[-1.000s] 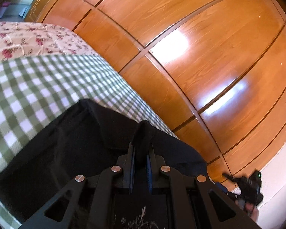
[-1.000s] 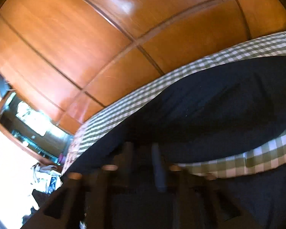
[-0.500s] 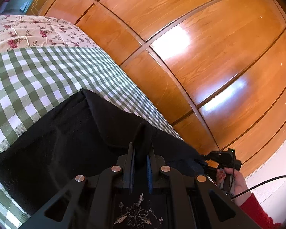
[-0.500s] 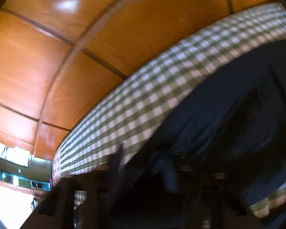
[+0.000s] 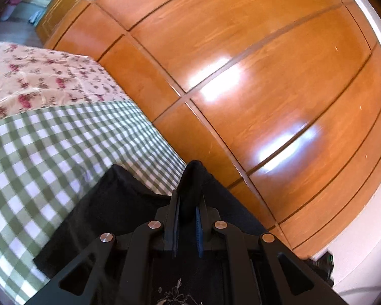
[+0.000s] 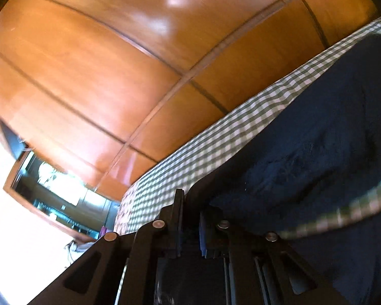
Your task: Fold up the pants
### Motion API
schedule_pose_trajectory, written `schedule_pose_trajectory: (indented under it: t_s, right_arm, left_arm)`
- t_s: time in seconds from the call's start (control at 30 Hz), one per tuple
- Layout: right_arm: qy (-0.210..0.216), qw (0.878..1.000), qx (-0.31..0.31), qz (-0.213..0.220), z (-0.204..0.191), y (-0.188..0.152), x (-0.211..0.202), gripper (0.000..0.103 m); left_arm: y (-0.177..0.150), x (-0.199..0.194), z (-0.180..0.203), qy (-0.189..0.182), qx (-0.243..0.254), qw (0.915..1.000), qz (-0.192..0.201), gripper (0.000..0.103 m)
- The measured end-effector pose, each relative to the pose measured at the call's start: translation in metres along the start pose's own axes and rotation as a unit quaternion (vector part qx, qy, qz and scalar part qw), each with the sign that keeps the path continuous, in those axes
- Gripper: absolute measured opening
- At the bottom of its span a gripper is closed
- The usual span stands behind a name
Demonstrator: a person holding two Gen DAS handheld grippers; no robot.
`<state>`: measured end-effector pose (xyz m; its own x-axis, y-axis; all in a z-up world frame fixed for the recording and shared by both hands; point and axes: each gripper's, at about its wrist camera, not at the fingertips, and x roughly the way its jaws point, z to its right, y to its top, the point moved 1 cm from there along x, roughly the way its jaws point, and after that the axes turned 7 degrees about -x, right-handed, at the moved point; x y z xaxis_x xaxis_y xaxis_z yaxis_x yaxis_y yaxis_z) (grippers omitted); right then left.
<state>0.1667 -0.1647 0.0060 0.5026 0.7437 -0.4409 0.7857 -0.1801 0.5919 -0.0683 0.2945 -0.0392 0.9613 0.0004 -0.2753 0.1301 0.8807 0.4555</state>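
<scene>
Left tongs (image 5: pixel 186 212) clenched on pants (image 5: pixel 109 203) | right tongs (image 6: pixel 190 222) clenched on same cloth | lift both level, keep edge taut ahead.

My right tool (image 6: pixel 189 218) is clamped on a fold of the dark pants (image 6: pixel 317 147), which lie on the green-checked bed (image 6: pixel 216 147) along its edge nearest the wooden wardrobe (image 6: pixel 114 63).

- The left gripper (image 5: pixel 188 218) is built of black angular plastic, with blue-lined pads and four round silver screws.
- The right gripper (image 6: pixel 190 218) is made the same: black links, silver screws.
</scene>
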Motion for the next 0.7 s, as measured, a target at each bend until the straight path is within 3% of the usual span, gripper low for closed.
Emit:
schedule_pose_trajectory:
  t_s: [0.27, 0.37, 0.53, 0.7]
  right_arm:
    - [0.005, 0.997, -0.071, 0.022, -0.019, -0.083, -0.033, 0.011]
    - [-0.012, 0.995, -0.098, 0.006, -0.018, -0.109, -0.03, 0.011]
    - [-0.037, 0.994, -0.093, -0.046, 0.008, -0.139, -0.008, 0.01]
    - [-0.04, 0.993, -0.1, -0.057, 0.018, -0.147, -0.004, 0.01]
  left_arm:
    - [-0.001, -0.015, -0.033, 0.029, -0.038, 0.9988, 0.003, 0.01]
    - [-0.006, -0.014, -0.044, 0.043, -0.047, 0.998, -0.006, 0.01]
    - [-0.017, -0.012, -0.063, 0.063, -0.068, 0.9955, -0.02, 0.012]
    - [-0.021, -0.021, -0.071, 0.063, -0.106, 0.9923, -0.015, 0.035]
